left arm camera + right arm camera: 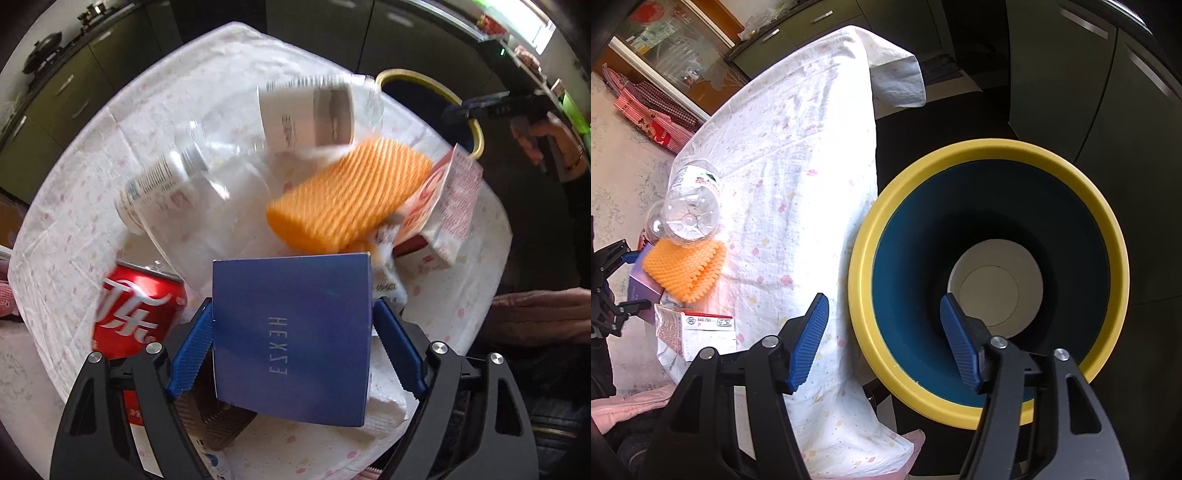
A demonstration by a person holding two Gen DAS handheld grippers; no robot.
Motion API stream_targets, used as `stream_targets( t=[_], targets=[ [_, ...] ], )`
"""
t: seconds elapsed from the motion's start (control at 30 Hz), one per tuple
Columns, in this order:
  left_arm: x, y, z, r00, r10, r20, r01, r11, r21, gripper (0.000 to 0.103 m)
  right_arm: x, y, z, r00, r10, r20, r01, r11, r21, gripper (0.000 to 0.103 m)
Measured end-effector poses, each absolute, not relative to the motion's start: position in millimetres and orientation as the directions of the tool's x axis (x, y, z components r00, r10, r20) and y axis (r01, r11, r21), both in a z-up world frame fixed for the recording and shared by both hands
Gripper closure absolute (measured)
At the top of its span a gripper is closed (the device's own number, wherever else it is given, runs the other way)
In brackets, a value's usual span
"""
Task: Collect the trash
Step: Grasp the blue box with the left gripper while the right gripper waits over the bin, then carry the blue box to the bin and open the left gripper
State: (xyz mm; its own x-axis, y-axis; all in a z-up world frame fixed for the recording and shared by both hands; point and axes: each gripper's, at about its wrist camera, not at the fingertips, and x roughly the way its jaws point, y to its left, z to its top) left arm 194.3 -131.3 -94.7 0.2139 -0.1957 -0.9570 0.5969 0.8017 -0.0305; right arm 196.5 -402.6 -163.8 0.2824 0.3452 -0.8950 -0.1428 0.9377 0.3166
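My left gripper (293,325) has its blue pads on both sides of a blue box marked HEXZE (291,336) and holds it just above the table. Behind it lie an orange foam net (347,192), two clear plastic bottles (177,184), a red-and-white carton (443,206) and a red cola can (136,314). My right gripper (884,339) is open and empty above the rim of the yellow bin (990,147) with a dark blue inside. The bin's rim also shows at the back right in the left wrist view (476,129).
A white flowered cloth (798,166) covers the table, and the bin stands off its right edge. The bottle (692,206), foam net (687,266) and carton (698,328) sit at the table's left end in the right wrist view. White tissue (388,398) and a brown tray (210,417) lie under the box.
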Motion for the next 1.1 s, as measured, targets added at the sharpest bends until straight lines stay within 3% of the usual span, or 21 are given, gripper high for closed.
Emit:
stream_targets(
  t=[0.1, 0.3, 0.53, 0.7, 0.83, 1.1],
  targets=[
    [188, -129, -64, 0.283, -0.272, -0.920, 0.589, 0.806, -0.057, 0.020, 191, -405, -158, 0.303, 0.349, -0.887, -0.143, 0.937, 0.320, 0.043],
    [182, -157, -22, 0.358, -0.308, -0.882, 0.624, 0.781, -0.019, 0.020, 180, -412, -141, 0.358, 0.328, -0.874, -0.139, 0.945, 0.297, 0.043],
    [194, -263, 1, 0.322, -0.357, -0.877, 0.768, 0.640, 0.021, 0.020, 157, -446, -118, 0.460, 0.236, -0.856, -0.078, 0.971, 0.226, 0.043],
    [223, -373, -21, 0.238, -0.351, -0.906, 0.853, 0.522, 0.021, 0.020, 133, -486, -110, 0.515, 0.129, -0.848, 0.012, 0.987, 0.158, 0.043],
    [254, -451, -67, 0.195, -0.281, -0.940, 0.880, 0.472, 0.042, 0.020, 117, -511, -114, 0.510, 0.102, -0.854, 0.059, 0.986, 0.154, 0.043],
    [293, -528, -138, 0.139, -0.175, -0.975, 0.880, 0.474, 0.040, 0.020, 111, -548, -121, 0.500, 0.056, -0.864, 0.134, 0.981, 0.141, 0.039]
  ],
)
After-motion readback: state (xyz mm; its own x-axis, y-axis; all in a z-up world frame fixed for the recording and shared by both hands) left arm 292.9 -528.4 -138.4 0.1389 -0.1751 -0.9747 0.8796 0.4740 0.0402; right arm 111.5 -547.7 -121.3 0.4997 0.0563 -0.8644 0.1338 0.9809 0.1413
